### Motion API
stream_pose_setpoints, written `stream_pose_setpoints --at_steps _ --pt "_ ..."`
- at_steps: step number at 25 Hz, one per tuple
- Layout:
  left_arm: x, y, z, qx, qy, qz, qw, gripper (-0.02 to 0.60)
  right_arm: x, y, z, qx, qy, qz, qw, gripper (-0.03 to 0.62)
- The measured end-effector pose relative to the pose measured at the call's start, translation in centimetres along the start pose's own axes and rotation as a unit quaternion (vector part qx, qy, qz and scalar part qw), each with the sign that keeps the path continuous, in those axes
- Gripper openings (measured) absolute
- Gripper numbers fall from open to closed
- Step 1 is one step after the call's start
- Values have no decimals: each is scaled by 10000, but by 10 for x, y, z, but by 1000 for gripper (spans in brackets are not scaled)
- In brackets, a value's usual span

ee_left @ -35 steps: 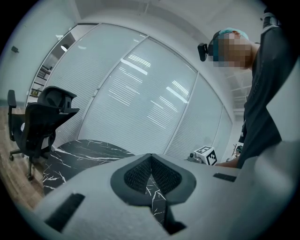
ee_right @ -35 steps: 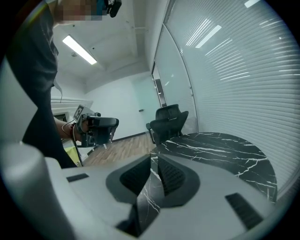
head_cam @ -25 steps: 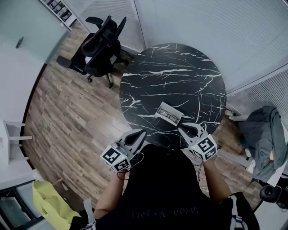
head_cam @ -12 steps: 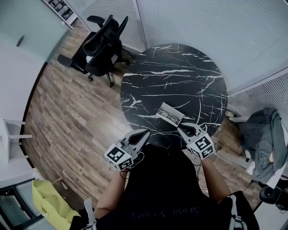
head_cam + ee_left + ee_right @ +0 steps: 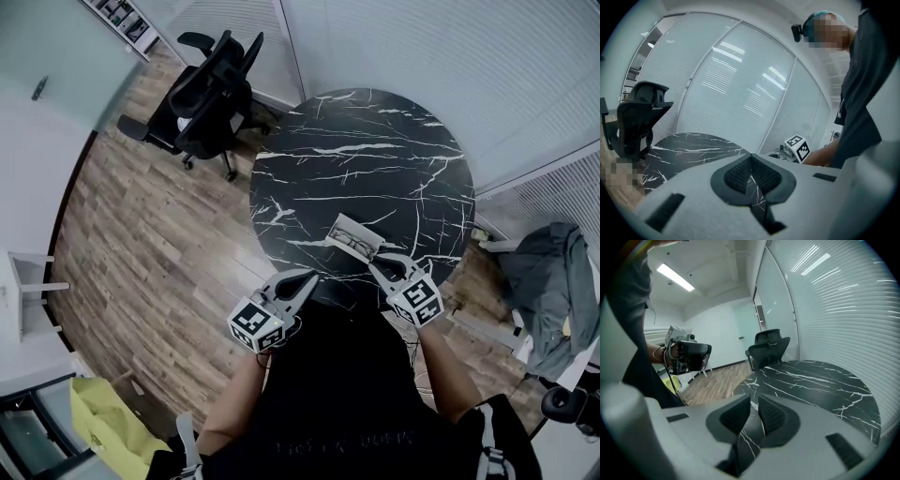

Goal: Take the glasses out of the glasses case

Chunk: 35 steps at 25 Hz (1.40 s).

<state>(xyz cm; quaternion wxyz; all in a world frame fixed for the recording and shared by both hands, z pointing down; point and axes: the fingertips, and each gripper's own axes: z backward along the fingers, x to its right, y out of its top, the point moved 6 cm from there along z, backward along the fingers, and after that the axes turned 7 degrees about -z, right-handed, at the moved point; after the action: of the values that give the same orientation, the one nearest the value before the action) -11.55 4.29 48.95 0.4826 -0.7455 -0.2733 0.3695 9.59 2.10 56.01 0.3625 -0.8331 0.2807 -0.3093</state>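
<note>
— Where is the glasses case (image 5: 353, 238) found?
— It is laid open near the edge of the dark marbled surface (image 5: 375, 159), and the glasses (image 5: 350, 242) are seen inside it.
— How are the tools held?
— Both are held low, short of the case and angled toward it. The left tool (image 5: 307, 276) is clenched on nothing, well to the case's left. The right tool (image 5: 376, 263), just beside the case, is parted narrowly and is empty.

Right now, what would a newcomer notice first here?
The round black marble table with white veins fills the middle of the head view. Near its front edge lies the open glasses case, glasses inside. The left gripper and right gripper hover empty just short of it.
</note>
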Motion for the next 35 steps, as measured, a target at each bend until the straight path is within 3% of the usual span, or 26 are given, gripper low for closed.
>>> stream_pose_setpoints --at_steps 13,19,35 --pt "-6 -15 -13 -191 -120 128 9997 18 7 -3 -24 -287 -32 206 9994 35" --pt "-11 -13 -16 113 -51 532 9985 18 11 -5 -36 -438 -41 262 9987 35" --pt "-13 -19 -19 13 -115 646 9978 18 25 -32 -61 -944 -101 215 9953 35"
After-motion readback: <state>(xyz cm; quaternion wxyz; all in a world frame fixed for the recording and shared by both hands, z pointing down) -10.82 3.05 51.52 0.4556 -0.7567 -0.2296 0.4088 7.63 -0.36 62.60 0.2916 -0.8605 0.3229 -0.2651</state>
